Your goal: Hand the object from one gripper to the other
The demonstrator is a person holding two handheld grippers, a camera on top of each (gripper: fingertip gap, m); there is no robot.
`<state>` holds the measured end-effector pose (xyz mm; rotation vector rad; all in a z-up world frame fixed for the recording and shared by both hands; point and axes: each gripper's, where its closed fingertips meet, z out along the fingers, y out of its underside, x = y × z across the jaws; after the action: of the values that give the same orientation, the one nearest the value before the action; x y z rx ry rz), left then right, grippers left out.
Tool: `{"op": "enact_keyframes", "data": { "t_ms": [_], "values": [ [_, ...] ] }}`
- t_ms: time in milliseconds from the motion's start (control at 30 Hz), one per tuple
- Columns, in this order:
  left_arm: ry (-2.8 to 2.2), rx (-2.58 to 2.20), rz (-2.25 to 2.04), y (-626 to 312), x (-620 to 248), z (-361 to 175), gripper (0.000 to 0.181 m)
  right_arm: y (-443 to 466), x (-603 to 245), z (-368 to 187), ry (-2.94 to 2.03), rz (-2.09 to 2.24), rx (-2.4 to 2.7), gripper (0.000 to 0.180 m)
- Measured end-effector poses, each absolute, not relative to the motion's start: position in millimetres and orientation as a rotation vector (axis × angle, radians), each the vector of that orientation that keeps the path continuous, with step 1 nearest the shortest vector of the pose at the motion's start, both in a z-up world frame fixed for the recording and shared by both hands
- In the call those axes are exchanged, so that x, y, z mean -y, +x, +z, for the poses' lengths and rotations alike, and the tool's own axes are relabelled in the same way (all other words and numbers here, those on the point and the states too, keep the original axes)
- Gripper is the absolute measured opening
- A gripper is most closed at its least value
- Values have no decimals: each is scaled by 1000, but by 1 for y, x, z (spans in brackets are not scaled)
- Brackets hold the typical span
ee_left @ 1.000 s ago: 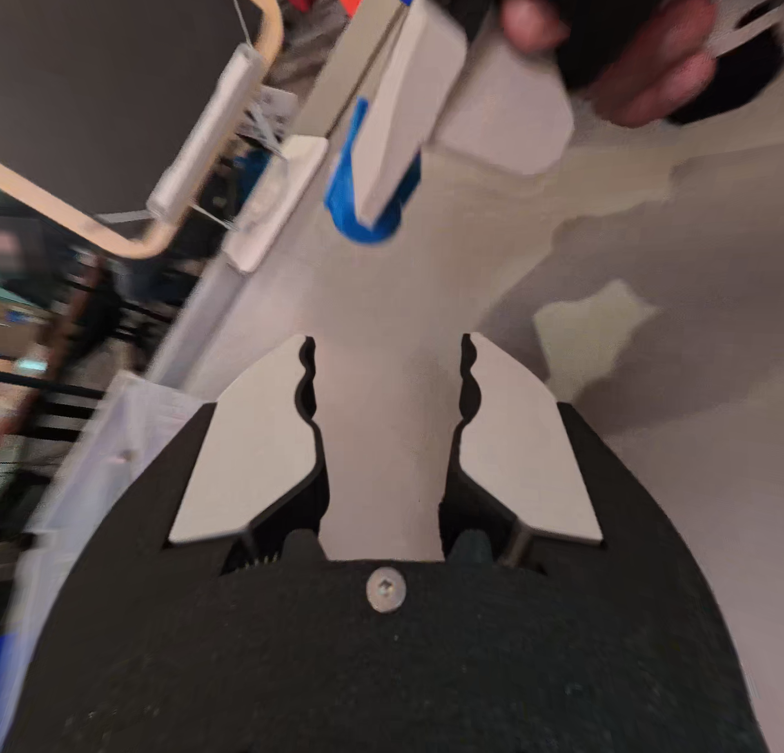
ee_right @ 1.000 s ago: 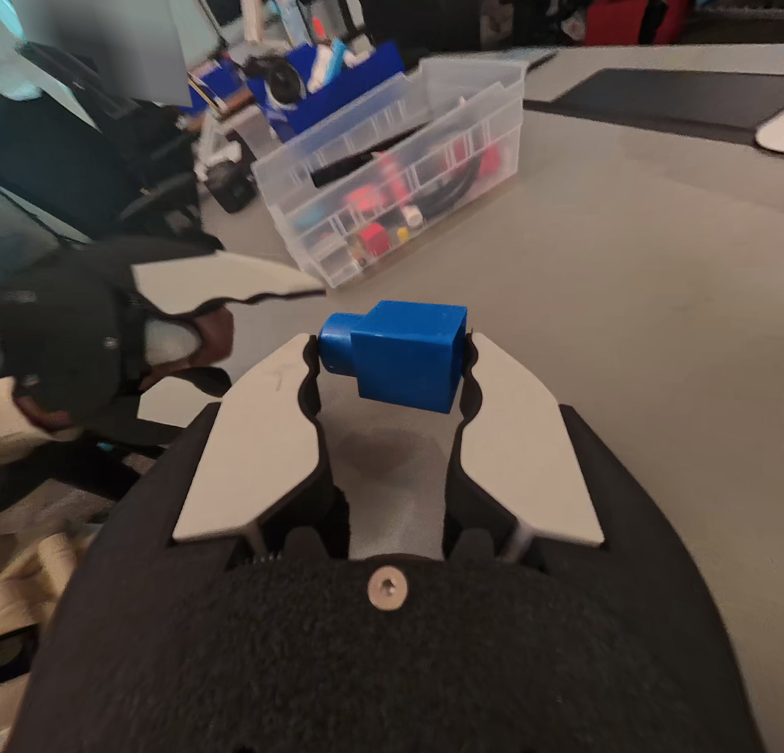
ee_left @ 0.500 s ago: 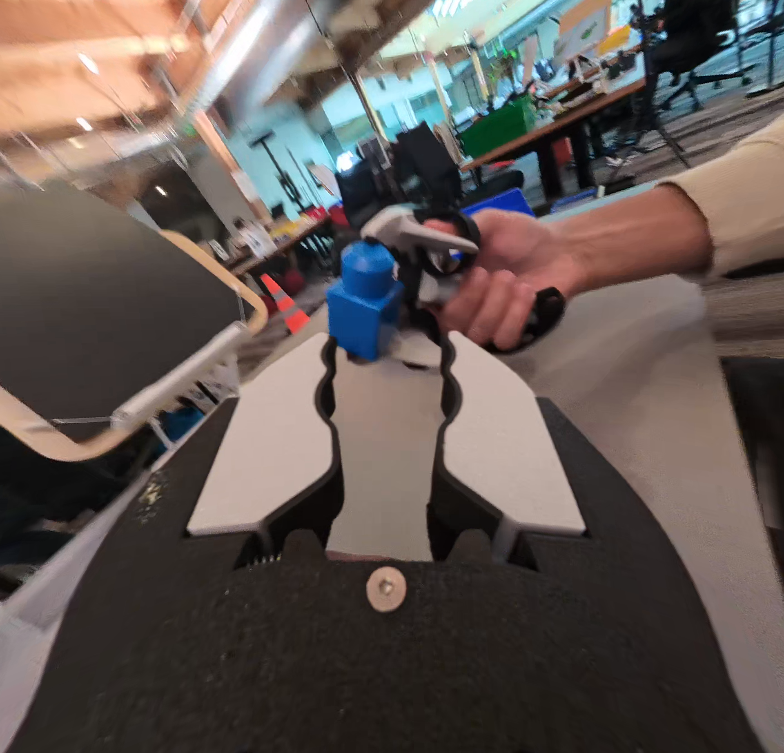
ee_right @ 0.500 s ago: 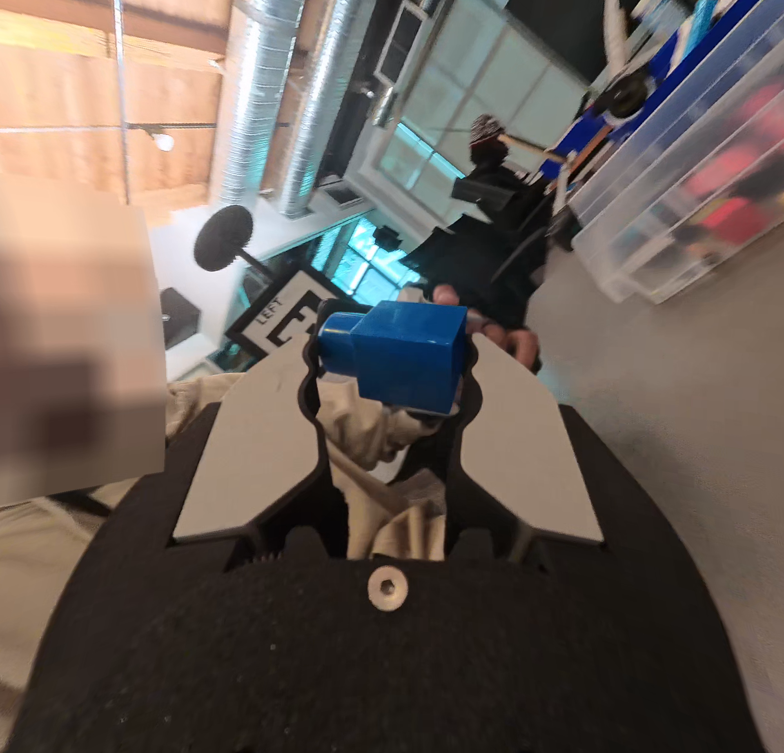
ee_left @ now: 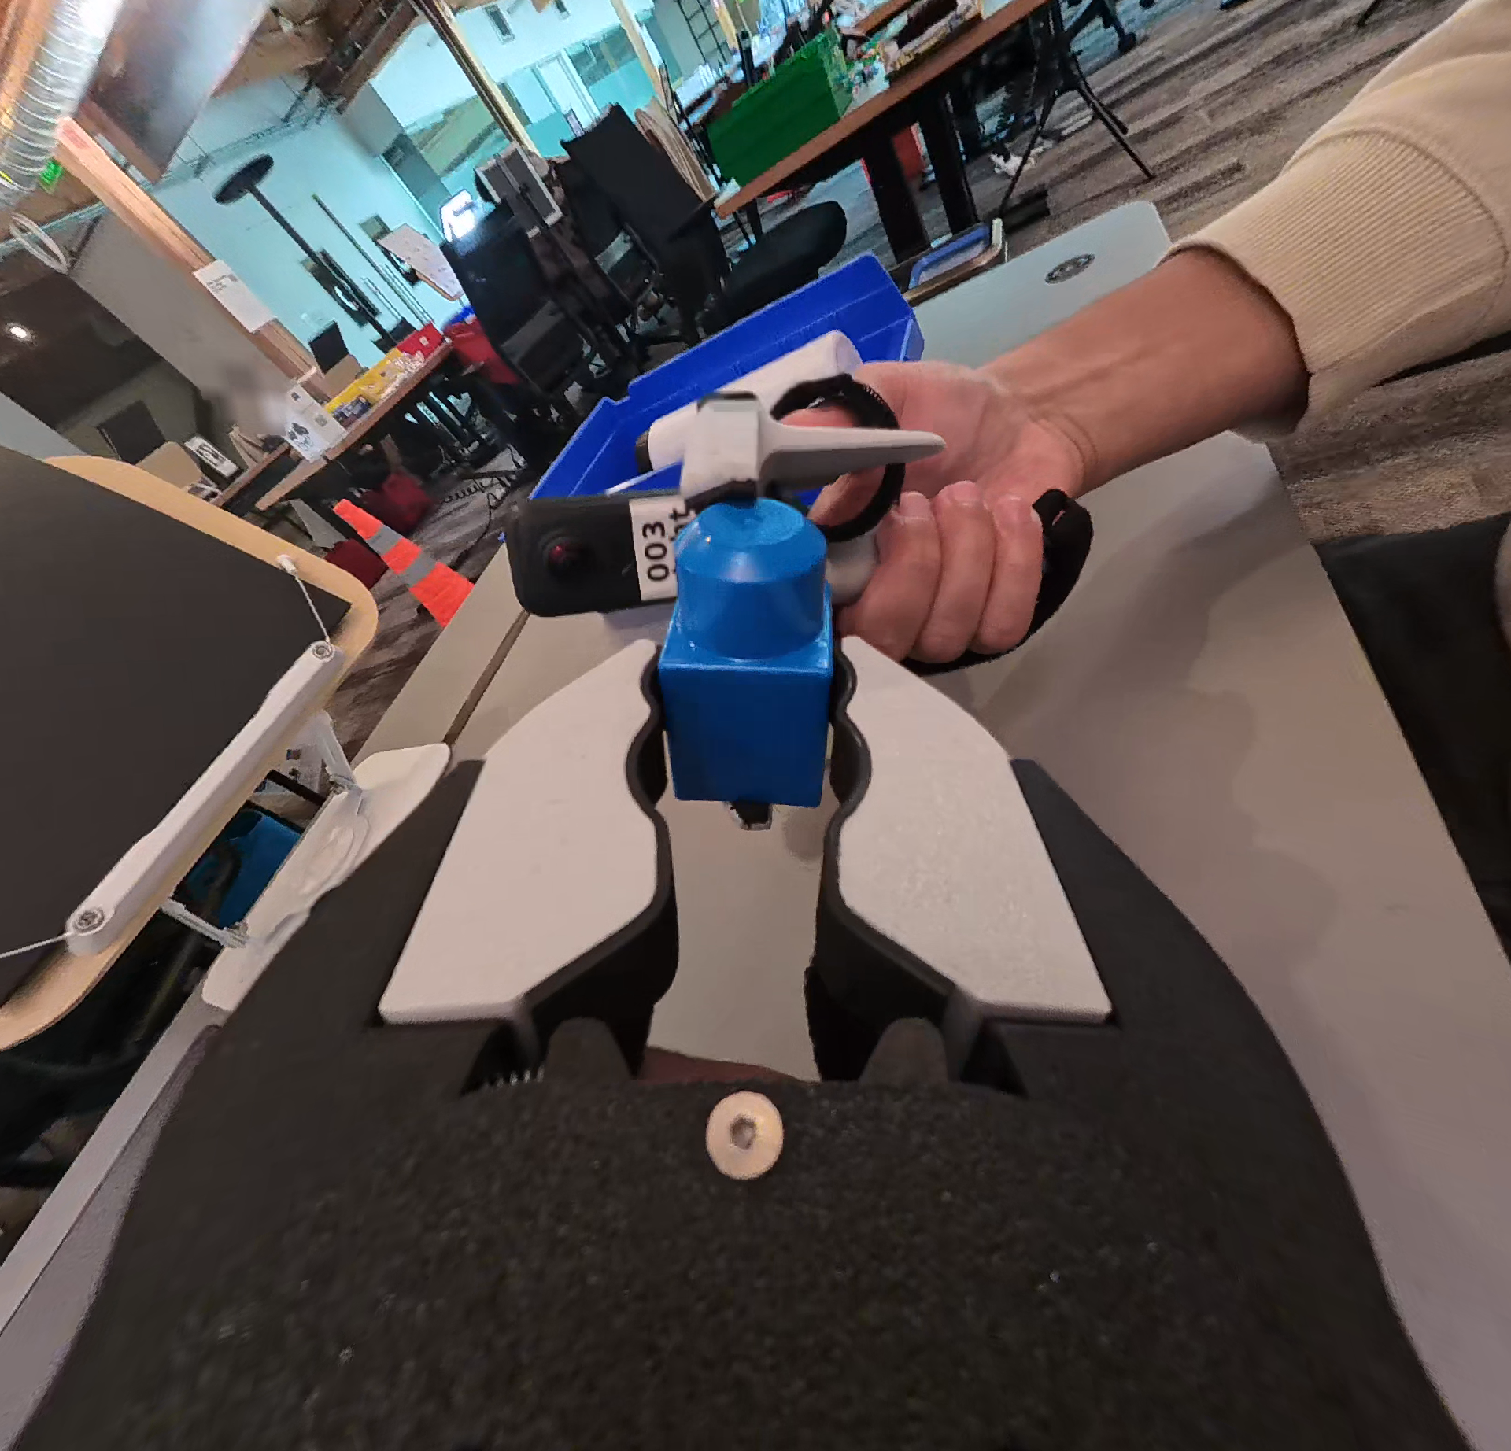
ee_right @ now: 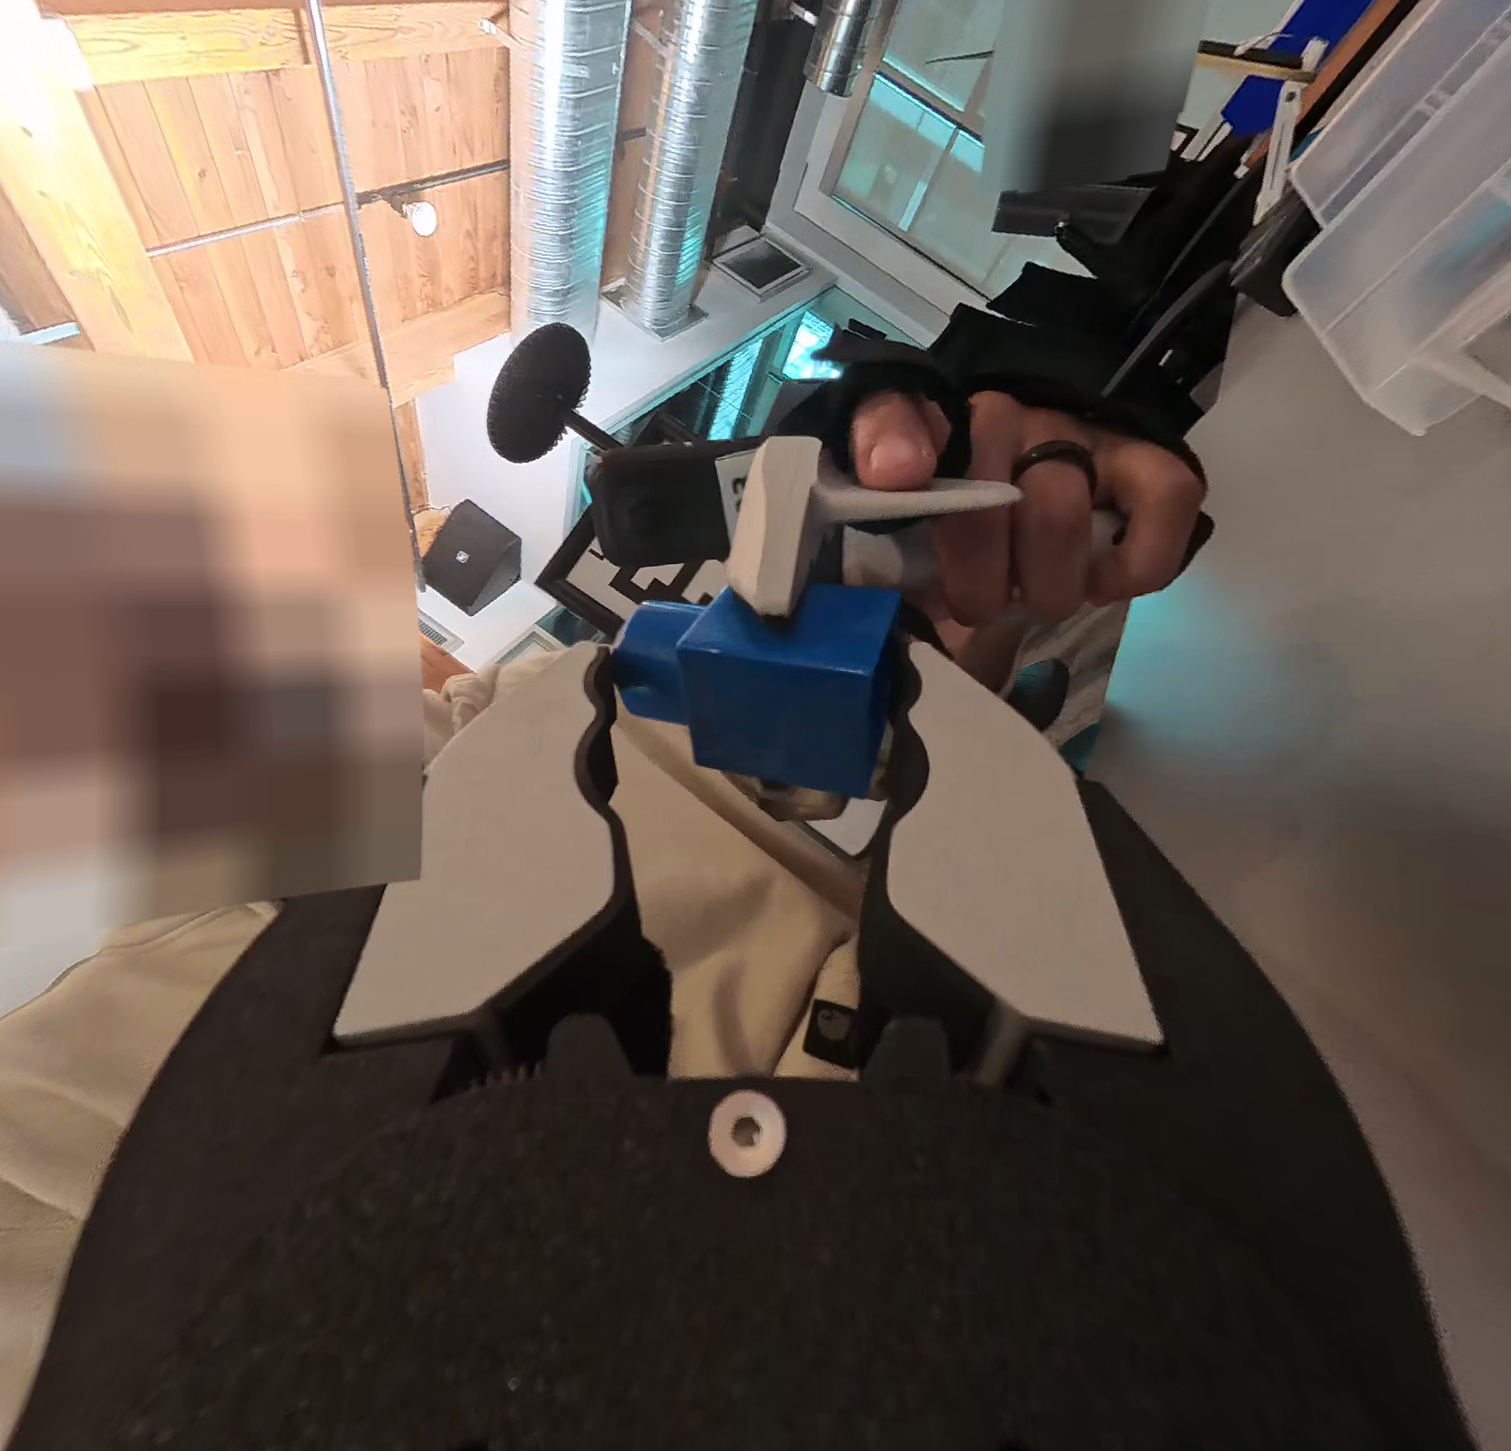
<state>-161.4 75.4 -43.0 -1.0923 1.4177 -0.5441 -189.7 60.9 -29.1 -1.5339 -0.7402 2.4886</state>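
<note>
The blue block, a cube with a round stub, is held in the air above the grey counter between both tools. The left tool pinches the cube's two sides, stub pointing up. The right tool pinches the same block end to end, across the stub tip and the opposite face. A blue bin sits behind the block.

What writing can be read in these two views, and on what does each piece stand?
I do not quote writing; these things bear it:
White label on the black camera: clear print.
Black-framed sign behind the blue block: large letters, mostly hidden.
Paper notice far back: too small to read.
</note>
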Motion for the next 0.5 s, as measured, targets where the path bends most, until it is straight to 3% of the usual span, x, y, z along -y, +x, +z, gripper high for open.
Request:
{"op": "enact_keyframes", "data": {
  "t_ms": [200,267,367,500],
  "values": [
    [-1148,-1394,-495,-169,-90,-45,36,-186,-78,-35,-1570,2259,718,61],
    [-1197,-1335,-529,-176,-97,-43,36,-181,-85,-45,-1636,2047,788,54],
    [-1362,-1230,-649,-189,-109,-48,36,-170,-94,-54,-1655,1732,868,64],
    [-1583,-1064,-902,-201,-120,-56,36,-156,-116,-71,-1535,1215,1031,64]
  ]
}}
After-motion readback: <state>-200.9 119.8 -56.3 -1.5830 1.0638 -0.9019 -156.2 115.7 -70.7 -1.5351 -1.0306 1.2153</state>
